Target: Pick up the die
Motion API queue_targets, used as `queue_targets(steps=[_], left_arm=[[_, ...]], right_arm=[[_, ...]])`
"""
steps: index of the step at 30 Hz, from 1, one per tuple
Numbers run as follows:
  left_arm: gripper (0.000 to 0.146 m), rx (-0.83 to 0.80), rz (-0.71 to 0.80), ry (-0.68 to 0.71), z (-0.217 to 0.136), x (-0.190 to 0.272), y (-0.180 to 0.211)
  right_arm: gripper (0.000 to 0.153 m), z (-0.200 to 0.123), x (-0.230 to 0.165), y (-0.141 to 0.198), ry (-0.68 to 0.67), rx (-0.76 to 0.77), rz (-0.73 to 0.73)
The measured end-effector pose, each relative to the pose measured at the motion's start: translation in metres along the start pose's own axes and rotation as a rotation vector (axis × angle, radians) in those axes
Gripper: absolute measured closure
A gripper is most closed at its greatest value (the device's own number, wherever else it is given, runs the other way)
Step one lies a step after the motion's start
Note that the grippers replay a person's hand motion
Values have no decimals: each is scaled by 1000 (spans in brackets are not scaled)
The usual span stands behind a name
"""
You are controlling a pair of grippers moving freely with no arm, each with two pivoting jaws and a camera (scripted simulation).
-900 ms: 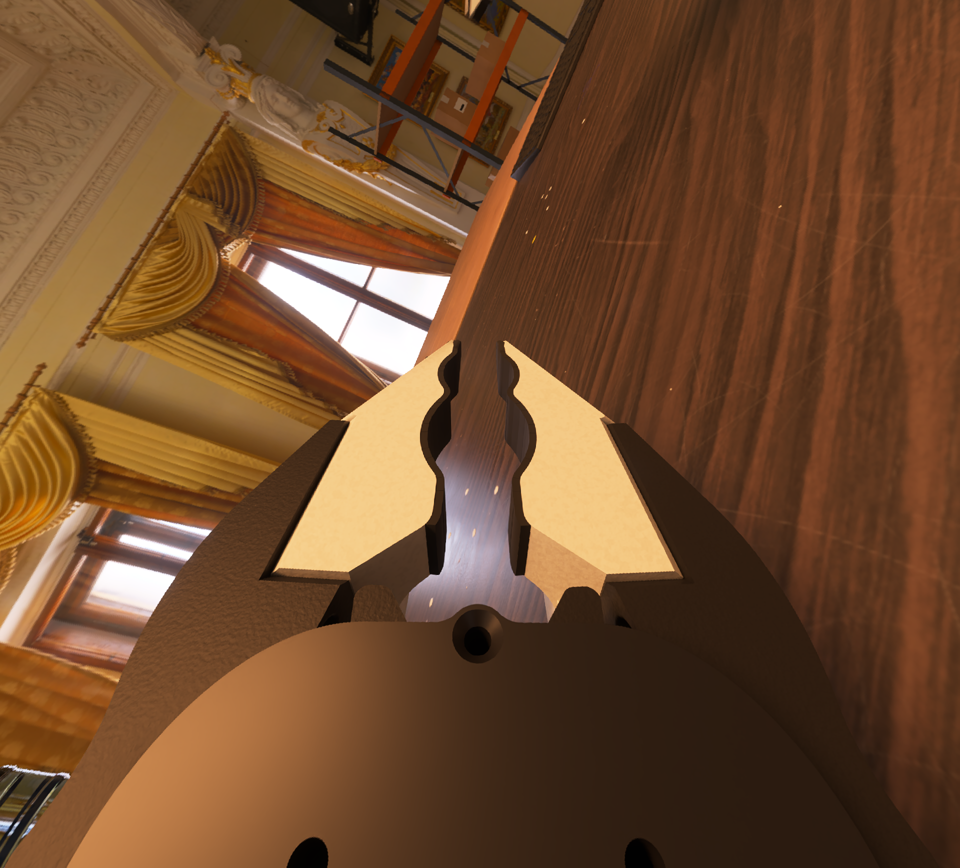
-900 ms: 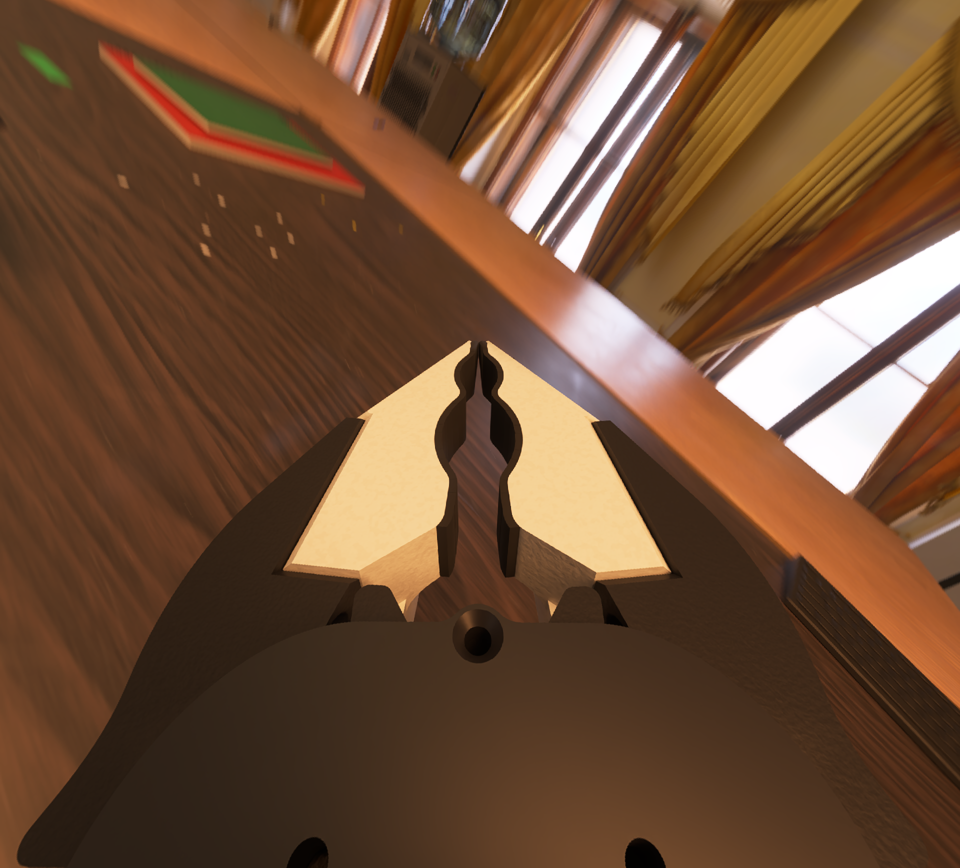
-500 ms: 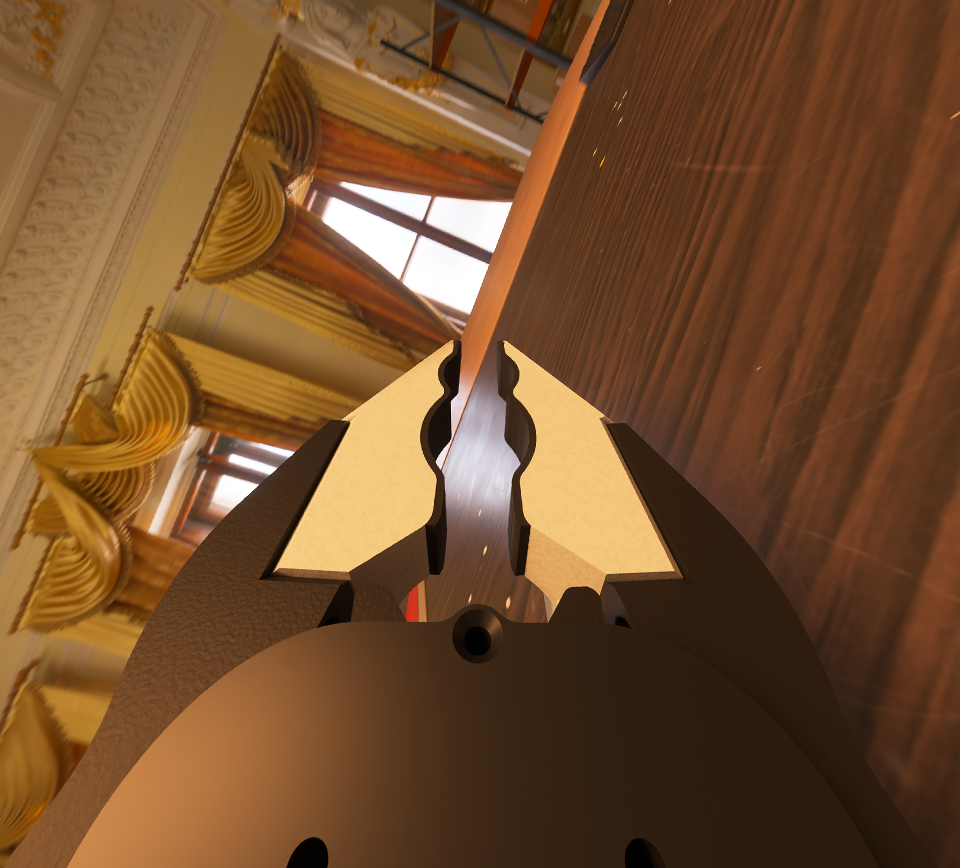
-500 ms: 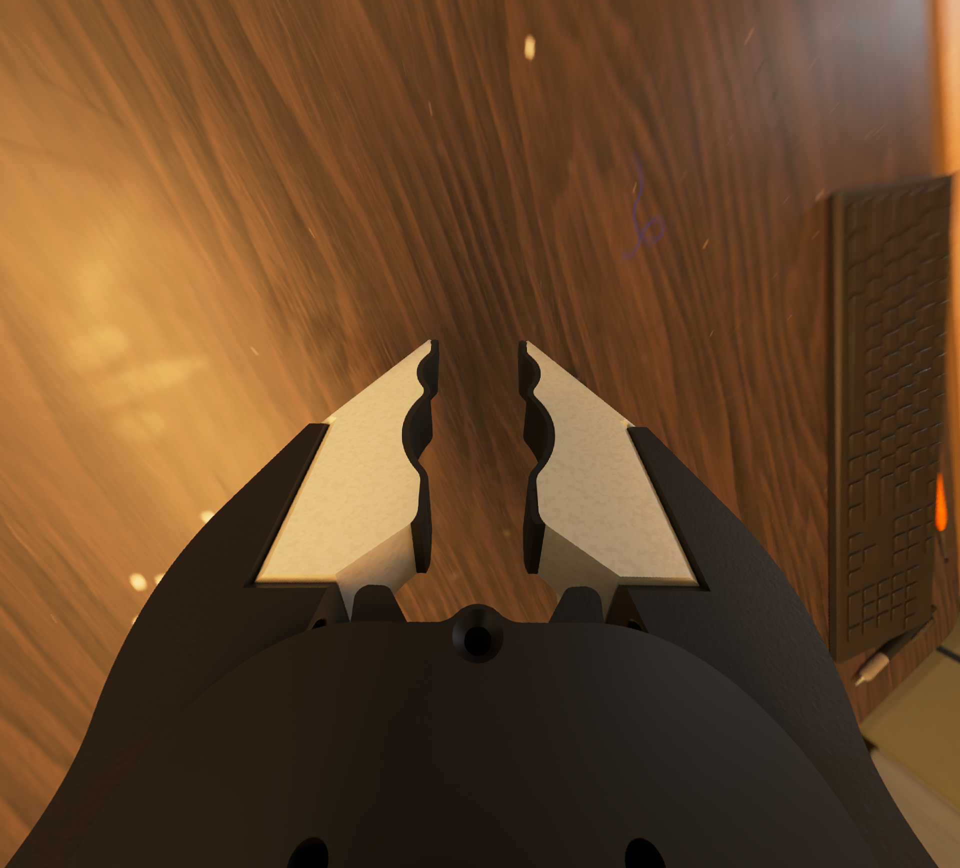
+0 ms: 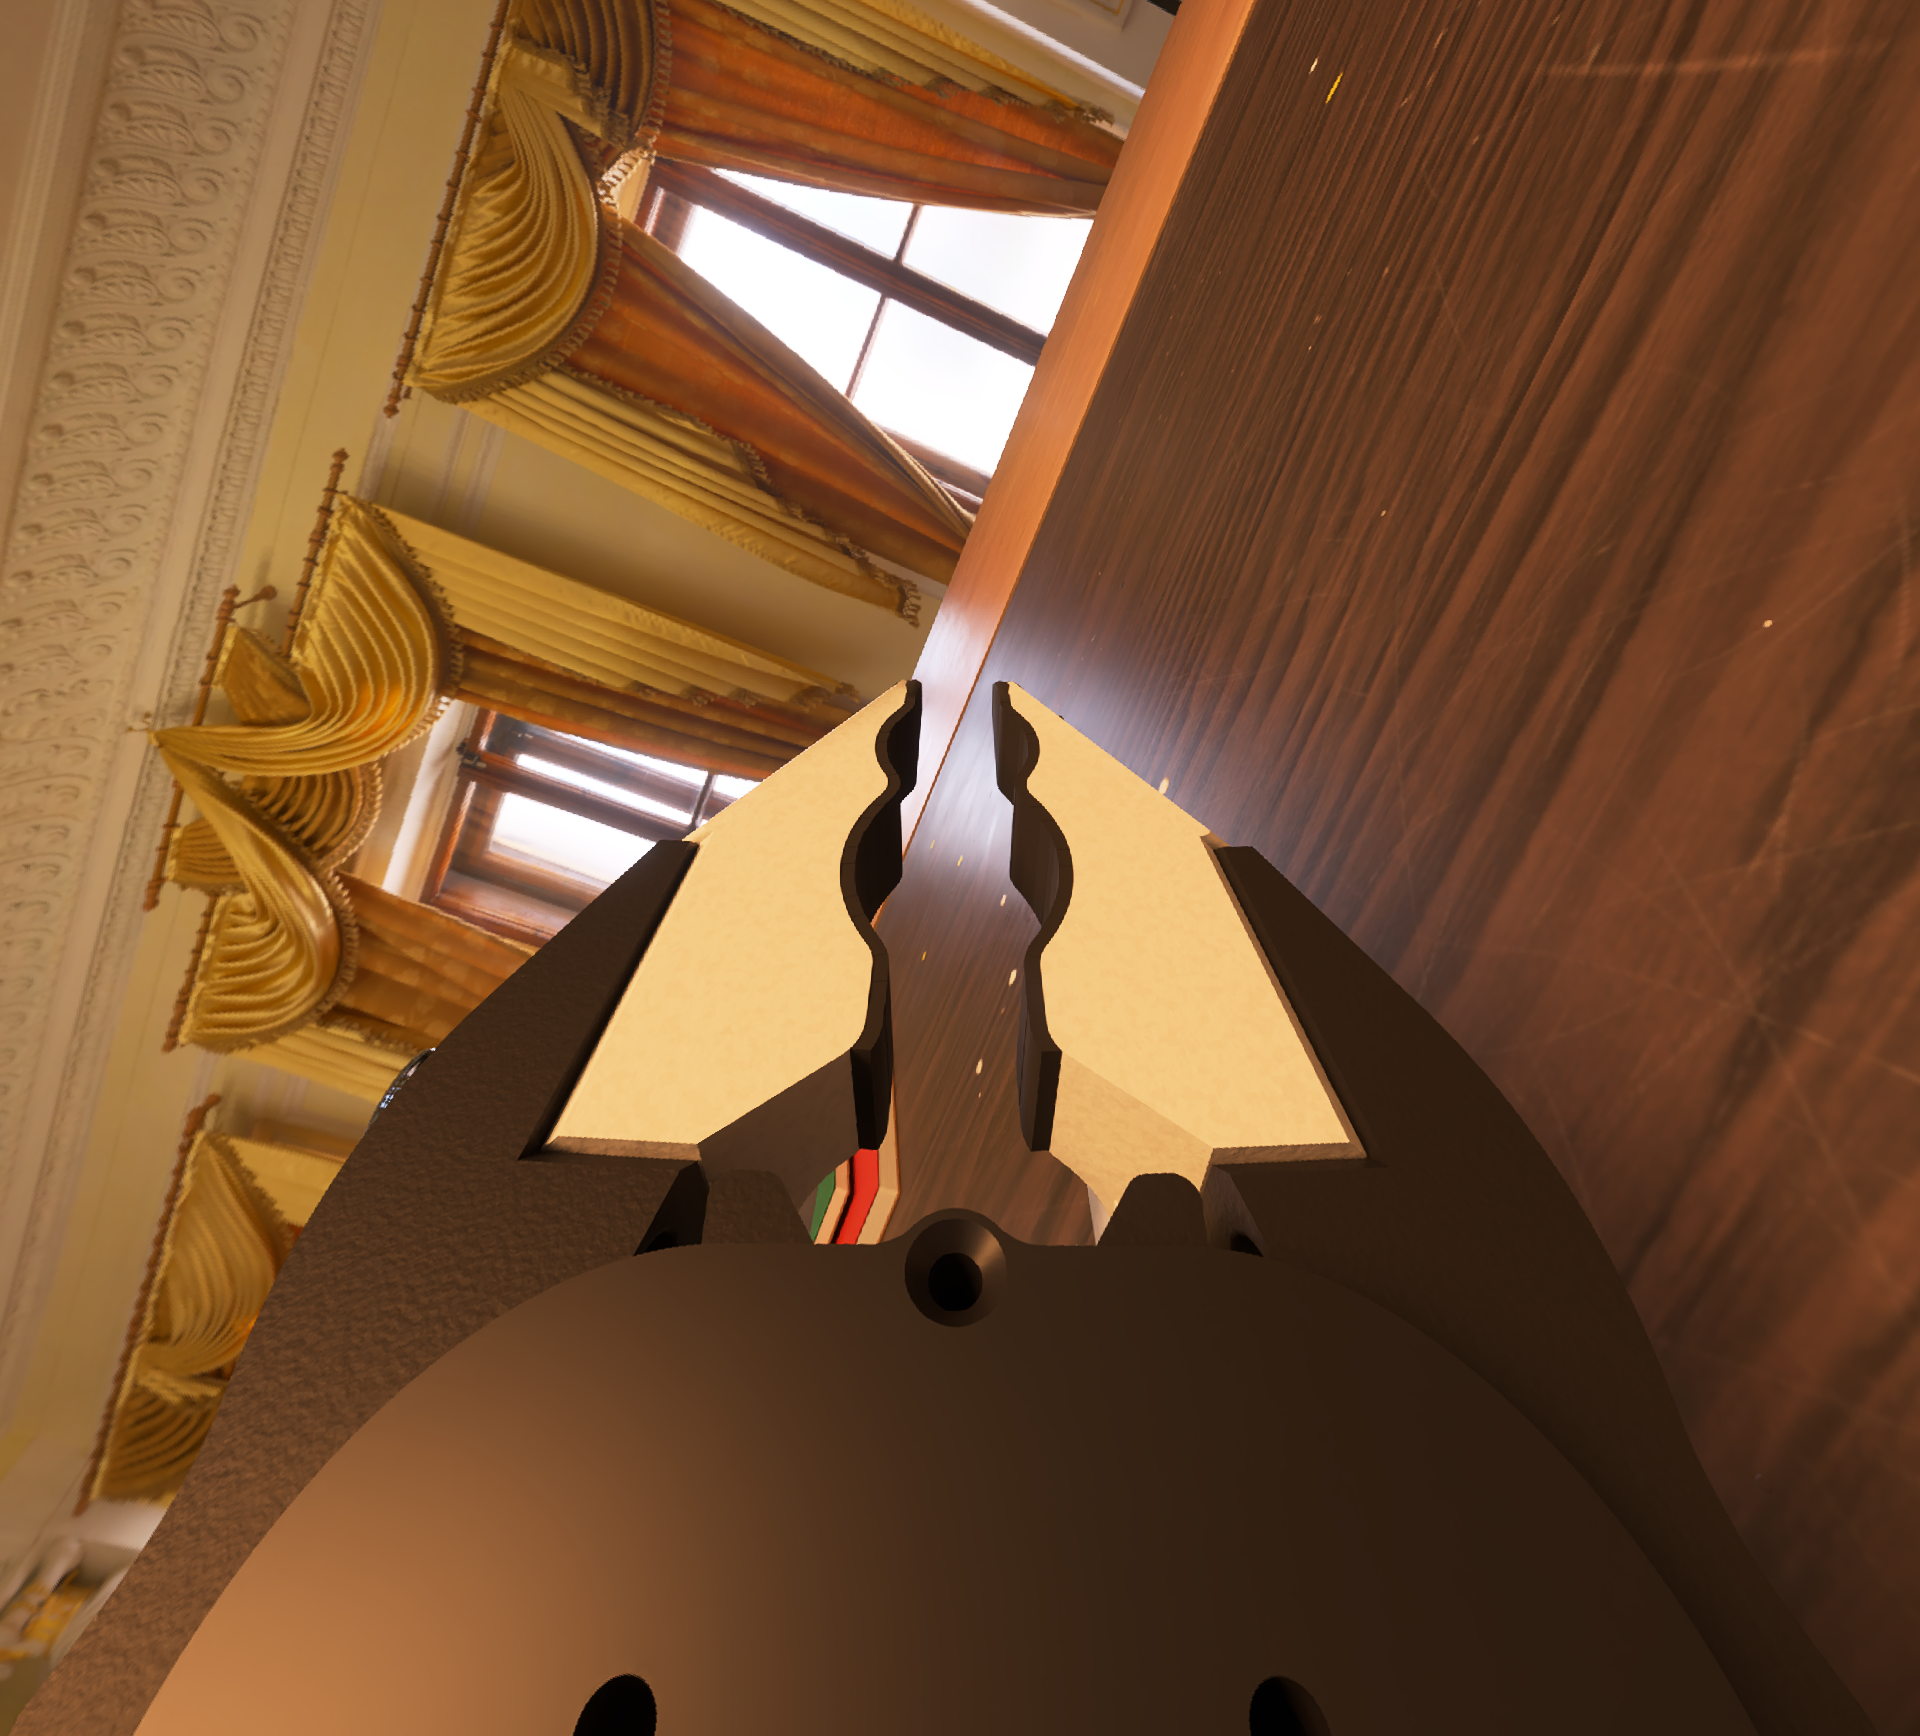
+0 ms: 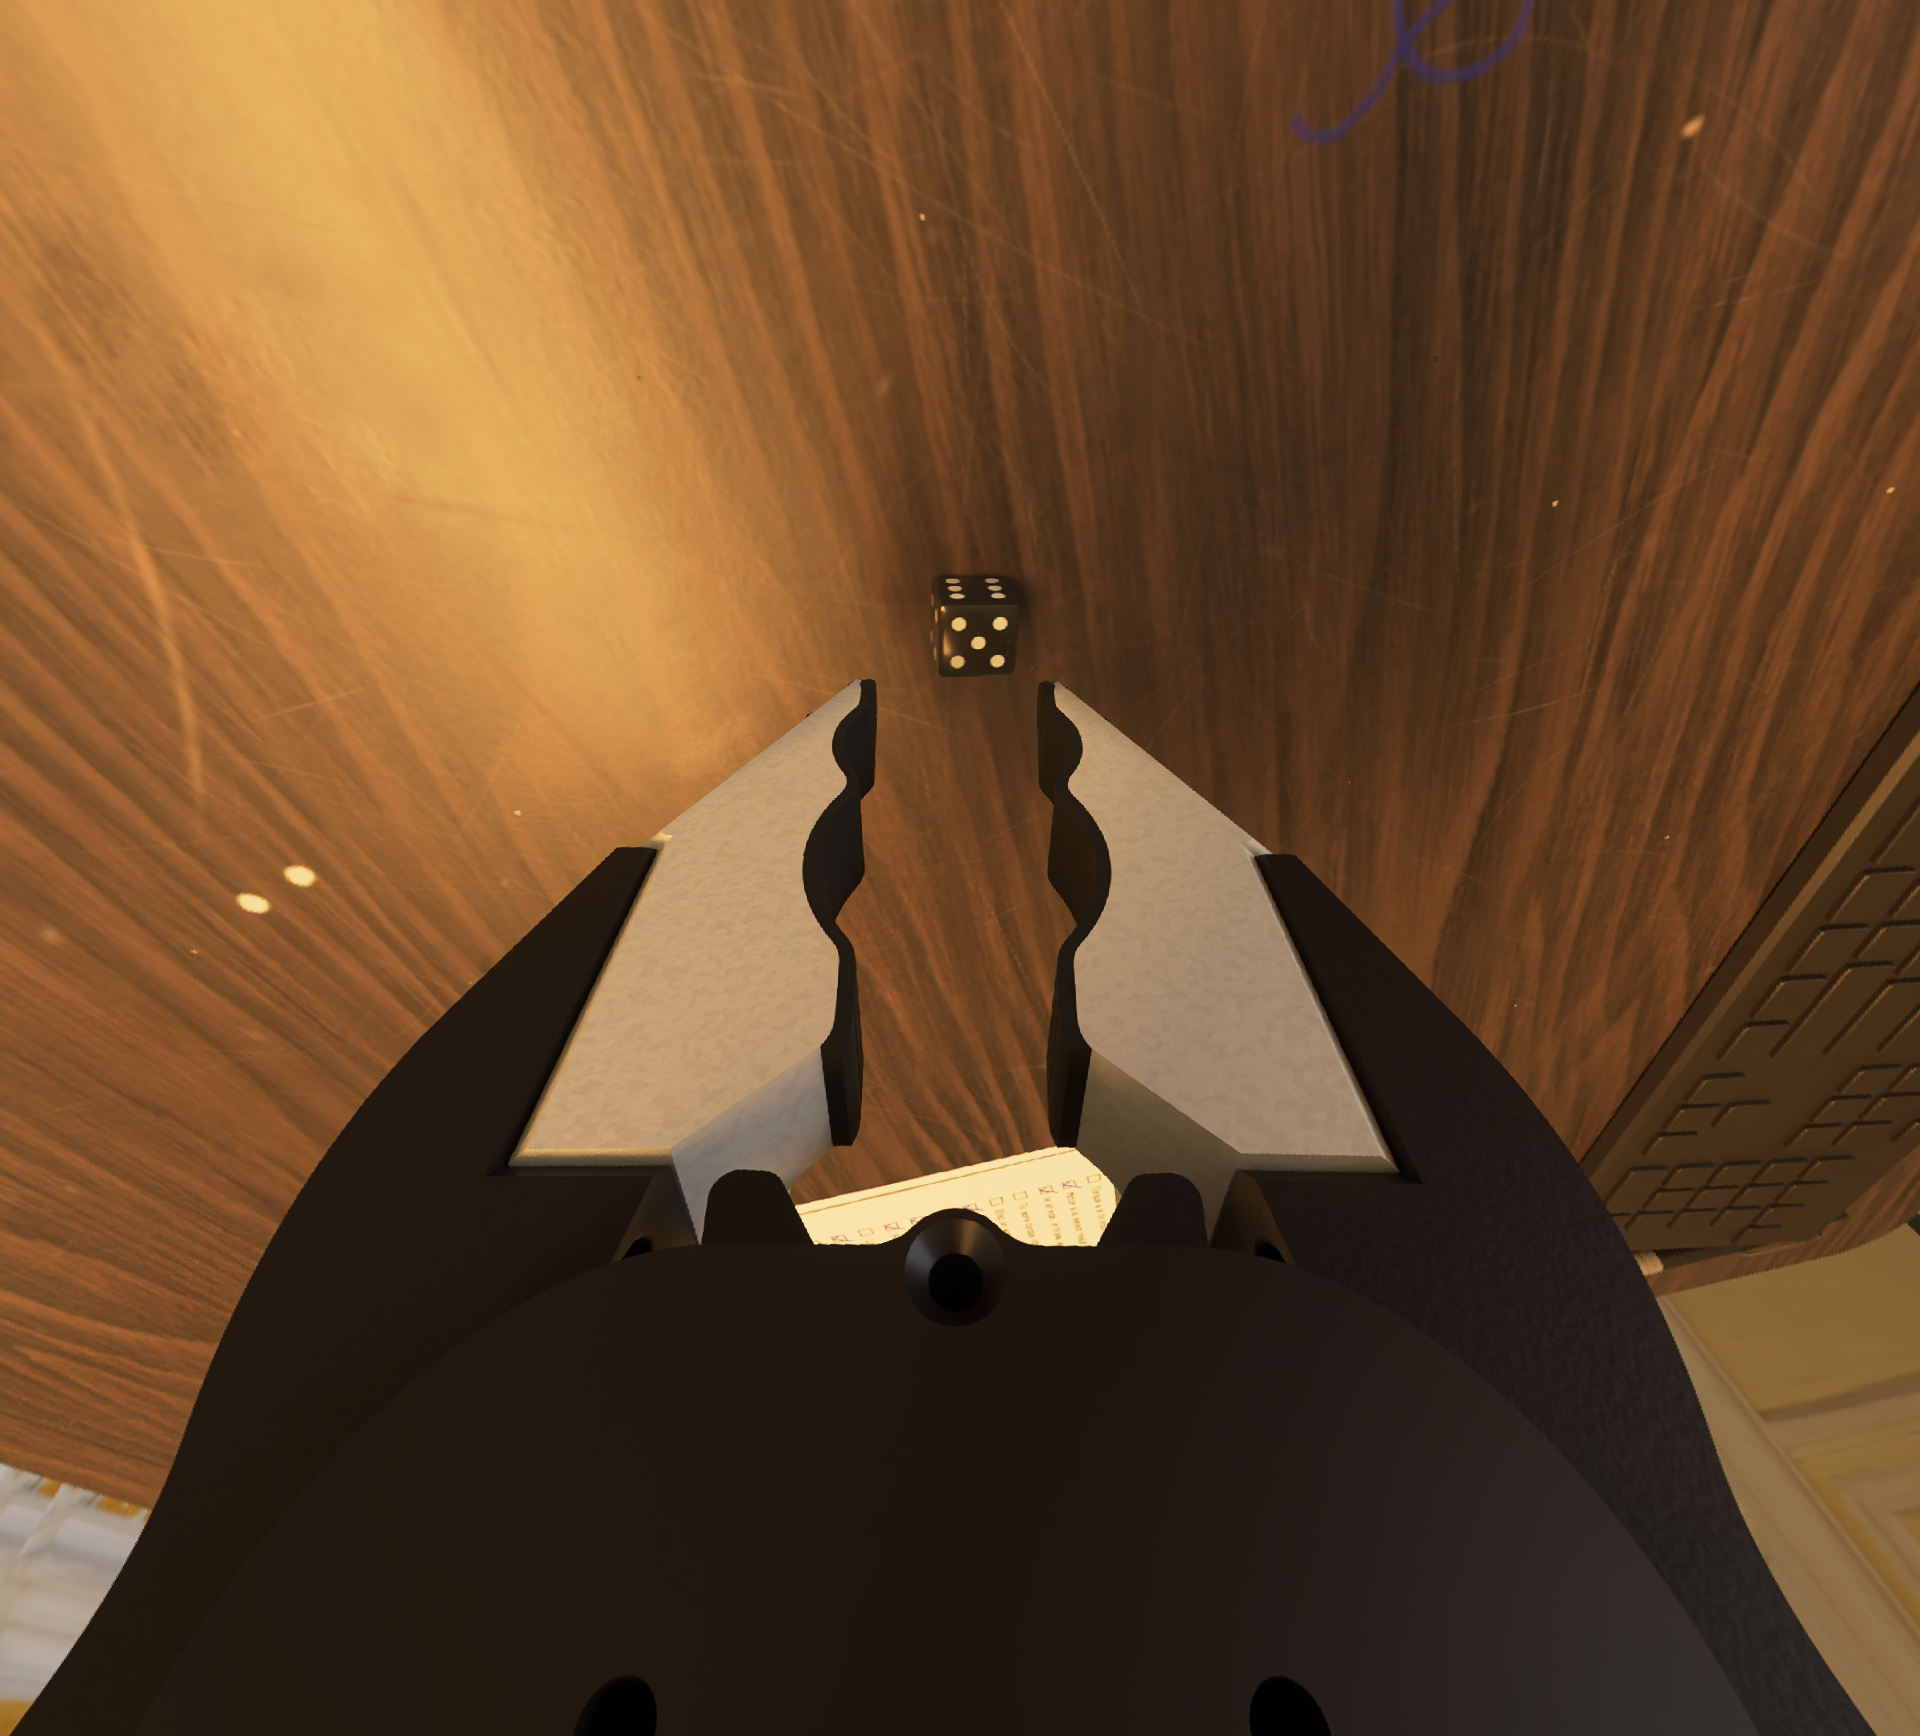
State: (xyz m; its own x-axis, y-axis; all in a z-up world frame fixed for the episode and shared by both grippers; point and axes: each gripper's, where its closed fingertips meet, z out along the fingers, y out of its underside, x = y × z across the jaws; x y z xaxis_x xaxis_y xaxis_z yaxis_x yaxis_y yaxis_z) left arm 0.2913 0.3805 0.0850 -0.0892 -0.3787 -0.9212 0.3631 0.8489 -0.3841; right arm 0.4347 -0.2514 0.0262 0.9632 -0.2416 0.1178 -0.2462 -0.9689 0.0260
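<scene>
**Die on table, ahead of spread right gripper; not gripped**

The die (image 6: 975,626), black with pale pips, rests on the dark wooden table (image 6: 1351,491). It lies just beyond the tips of the right gripper (image 6: 956,694), roughly in line with the gap between them and apart from both. Two faces are readable; the remaining faces are turned away. No contact between die and fingers is visible.

The right gripper's jaws stand well apart with only table showing between them. Its pale fingers (image 6: 717,969) are fully in view; the dark body fills the lower frame and hides whatever lies beneath it. A printed paper sheet (image 6: 966,1193) shows in a narrow slot at the base of the fingers, mostly covered by the body. A dark keyboard (image 6: 1797,1052) is cut off by the right edge. A blue pen squiggle (image 6: 1455,13) marks the table farther out. Strong glare washes out the wood grain at upper left.

The left gripper (image 5: 956,699) has its jaws parted by a narrow gap, holding nothing. It points along the table edge (image 5: 1049,439), and the die is not seen in that view. A sliver of a red, green and tan layered object (image 5: 854,1198) shows at the finger base; its kind cannot be told. Gold curtains (image 5: 540,263) and windows (image 5: 894,304) fill the left side.
</scene>
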Motion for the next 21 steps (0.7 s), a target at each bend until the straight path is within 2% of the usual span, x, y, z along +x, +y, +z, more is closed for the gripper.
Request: queue_targets(steps=[6,8,13,16,21], left_arm=[[133,18,-15,17,0,2,-1],[133,25,-5,29,0,4,-1],[133,55,-23,45,0,7,-5],[133,72,-33,62,0,10,-7],[133,124,-48,86,-5,12,-15]], right_arm=[[129,13,5,3,-21,-39,-1],[136,13,5,1,-31,-23,19],[136,-5,4,-12,54,-7,-3],[137,-32,-11,-56,154,110,-88],[137,-77,-69,-176,420,375,-403]])
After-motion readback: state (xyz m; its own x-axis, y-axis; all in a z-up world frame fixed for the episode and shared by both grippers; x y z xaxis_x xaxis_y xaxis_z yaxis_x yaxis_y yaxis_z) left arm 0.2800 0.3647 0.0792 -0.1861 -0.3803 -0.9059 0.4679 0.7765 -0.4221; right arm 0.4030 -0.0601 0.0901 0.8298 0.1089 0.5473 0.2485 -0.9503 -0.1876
